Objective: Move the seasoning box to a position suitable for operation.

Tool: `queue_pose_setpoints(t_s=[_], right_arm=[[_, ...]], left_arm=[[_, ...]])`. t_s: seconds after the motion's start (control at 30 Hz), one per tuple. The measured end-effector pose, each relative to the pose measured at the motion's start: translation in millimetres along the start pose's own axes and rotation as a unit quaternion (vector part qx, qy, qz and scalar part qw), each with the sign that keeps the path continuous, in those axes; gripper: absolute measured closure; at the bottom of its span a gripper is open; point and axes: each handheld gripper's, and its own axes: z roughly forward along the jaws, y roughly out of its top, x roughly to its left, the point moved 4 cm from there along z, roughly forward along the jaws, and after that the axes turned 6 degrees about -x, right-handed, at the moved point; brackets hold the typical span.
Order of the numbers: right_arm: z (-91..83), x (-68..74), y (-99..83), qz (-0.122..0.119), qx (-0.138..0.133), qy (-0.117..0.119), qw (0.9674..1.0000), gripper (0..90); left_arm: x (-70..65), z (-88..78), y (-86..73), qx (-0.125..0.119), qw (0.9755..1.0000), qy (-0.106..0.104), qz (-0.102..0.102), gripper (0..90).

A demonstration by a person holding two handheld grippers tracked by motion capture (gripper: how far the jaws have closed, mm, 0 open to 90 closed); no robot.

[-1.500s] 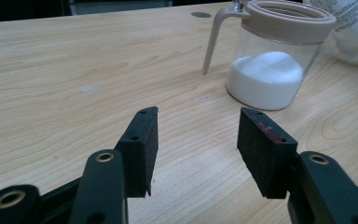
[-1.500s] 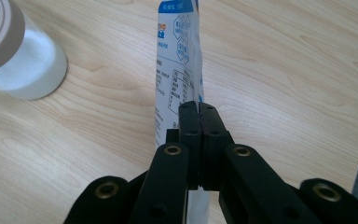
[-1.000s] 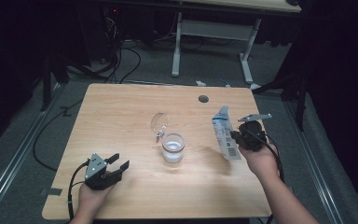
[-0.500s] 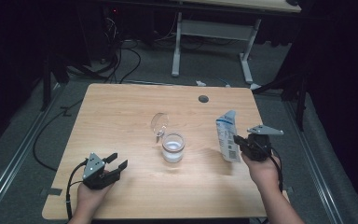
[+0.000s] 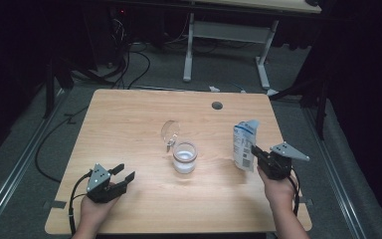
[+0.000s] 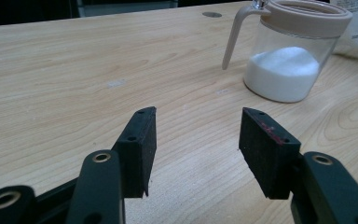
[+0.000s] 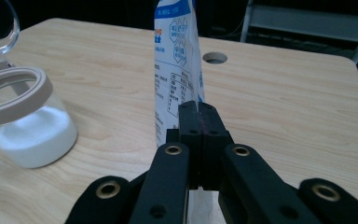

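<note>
- Wooden table (image 5: 129, 129), seen from above; a round cable hole (image 5: 217, 105) lies at its 12 o'clock edge.
- Glass jar (image 5: 184, 157), table centre: holds white powder, beige rim, clear hinged lid (image 5: 169, 131) tipped open toward 11 o'clock.
- Left gripper (image 5: 120, 178), at 8 o'clock of the jar: jaws spread wide, nothing between them, pointing toward the jar.
- Right gripper (image 5: 255, 152), at 3 o'clock of the jar: jaws pressed together on the edge of a white-and-blue printed pouch (image 5: 244, 145).
- Pouch: upright, just right of the jar, apart from it.
</note>
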Motion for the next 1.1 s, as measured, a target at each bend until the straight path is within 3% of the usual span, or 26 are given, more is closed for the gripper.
queue_pose_setpoints(t_s=[0.1,0.3,0.57,0.8,1.1], right_arm=[[1.6,-2.6,-7.4,0.01,-0.022,-0.002,0.9997,90.0],[4.1,-5.5,-23.3,0.003,-0.055,-0.012,0.9984,90.0],[5.1,-9.7,-36.4,0.015,-0.094,-0.016,0.9954,90.0],[6.9,-13.6,-42.4,0.015,-0.111,-0.009,0.9937,90.0],[5.0,-15.5,-50.3,0.011,-0.113,-0.007,0.9935,90.0]], left_arm=[[-1.2,-0.8,1.0,0.0,1.0,-0.001,0.005,46.9],[-1.8,-0.6,2.6,-0.003,1.0,-0.002,0.003,47.3],[-9.1,4.1,3.2,0.0,0.9998,-0.003,0.018,47.4],[-12.6,2.7,3.2,-0.007,0.9997,0.003,0.022,47.6],[-11.8,2.4,3.5,-0.008,0.9997,0.007,0.023,47.6]])
